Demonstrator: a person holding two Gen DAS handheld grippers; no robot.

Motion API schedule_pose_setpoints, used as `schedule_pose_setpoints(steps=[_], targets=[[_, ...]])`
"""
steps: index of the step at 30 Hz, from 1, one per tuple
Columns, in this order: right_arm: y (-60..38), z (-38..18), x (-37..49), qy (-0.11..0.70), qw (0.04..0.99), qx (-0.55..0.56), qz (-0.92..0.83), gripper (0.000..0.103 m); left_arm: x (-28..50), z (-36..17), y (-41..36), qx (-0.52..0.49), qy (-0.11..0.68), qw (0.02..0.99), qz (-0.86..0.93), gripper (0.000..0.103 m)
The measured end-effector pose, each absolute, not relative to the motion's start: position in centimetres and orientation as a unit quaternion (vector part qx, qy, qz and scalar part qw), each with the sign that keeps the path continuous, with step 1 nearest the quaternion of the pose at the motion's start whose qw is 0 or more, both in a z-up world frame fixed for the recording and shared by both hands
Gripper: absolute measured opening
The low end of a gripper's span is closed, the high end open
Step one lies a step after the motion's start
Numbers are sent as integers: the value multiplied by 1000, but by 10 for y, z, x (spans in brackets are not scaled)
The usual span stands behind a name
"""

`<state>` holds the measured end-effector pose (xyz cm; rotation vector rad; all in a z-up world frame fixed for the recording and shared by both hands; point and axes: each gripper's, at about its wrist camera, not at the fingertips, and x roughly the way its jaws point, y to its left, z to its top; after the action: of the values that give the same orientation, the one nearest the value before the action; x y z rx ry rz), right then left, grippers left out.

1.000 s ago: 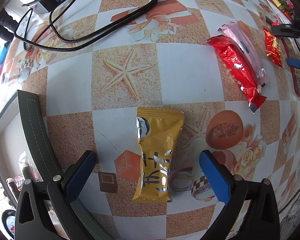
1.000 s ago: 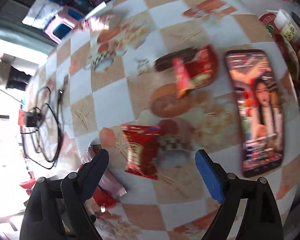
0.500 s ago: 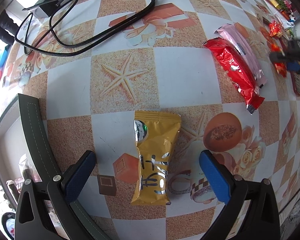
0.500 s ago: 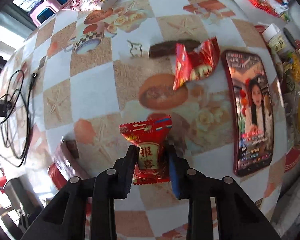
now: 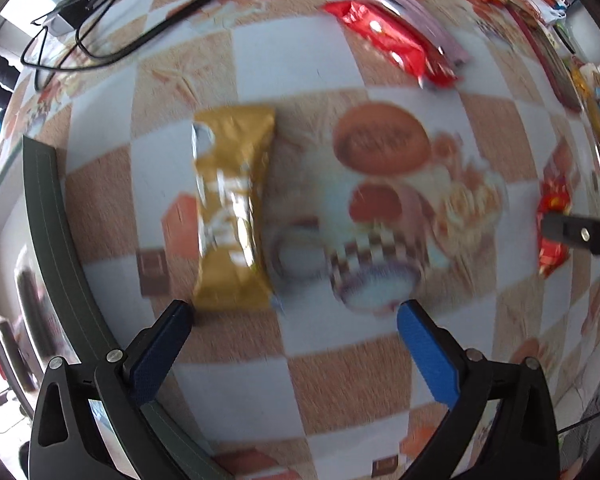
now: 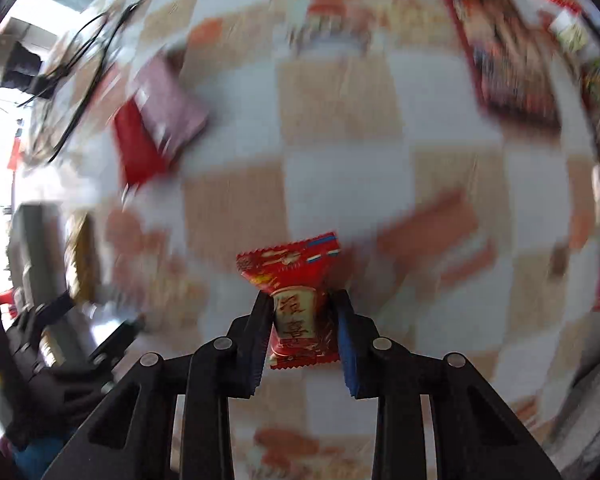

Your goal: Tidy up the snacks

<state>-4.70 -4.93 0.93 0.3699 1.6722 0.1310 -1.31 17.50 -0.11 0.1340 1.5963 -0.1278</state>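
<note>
Checkered tablecloth (image 5: 340,60): gold snack packet (image 5: 232,208) left of centre. Left gripper (image 5: 292,324) spread, empty. Right gripper (image 6: 302,320) clamped on red candy packet (image 6: 296,296), lower centre.

Gold packet (image 5: 230,212) lies on the table (image 5: 340,376), long packets (image 5: 396,46) apparently behind.

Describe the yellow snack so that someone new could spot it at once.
On the checkered tablecloth, look just ahead of the open left gripper. The yellow snack lies there lengthwise, alone, the only gold wrapper; the long red packet and pink packet lie farther off, side by side.
</note>
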Motion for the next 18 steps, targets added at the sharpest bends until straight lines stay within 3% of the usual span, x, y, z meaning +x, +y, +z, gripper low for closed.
schedule_pose_setpoints(steps=[2, 3, 4, 18], targets=[[-68, 9, -63, 735, 642, 215, 37, 62, -17, 2, 179, 53, 717, 692, -56, 102], [-76, 13, -69, 727, 648, 225, 18, 90, -18, 6, 184, 46, 715, 695, -54, 102], [-87, 18, -75, 716, 659, 231, 0, 94, -18, 10, 188, 40, 712, 699, -53, 102], [-82, 24, -62, 736, 640, 214, -51, 94, 19, 28, 215, 34, 702, 710, -33, 102]])
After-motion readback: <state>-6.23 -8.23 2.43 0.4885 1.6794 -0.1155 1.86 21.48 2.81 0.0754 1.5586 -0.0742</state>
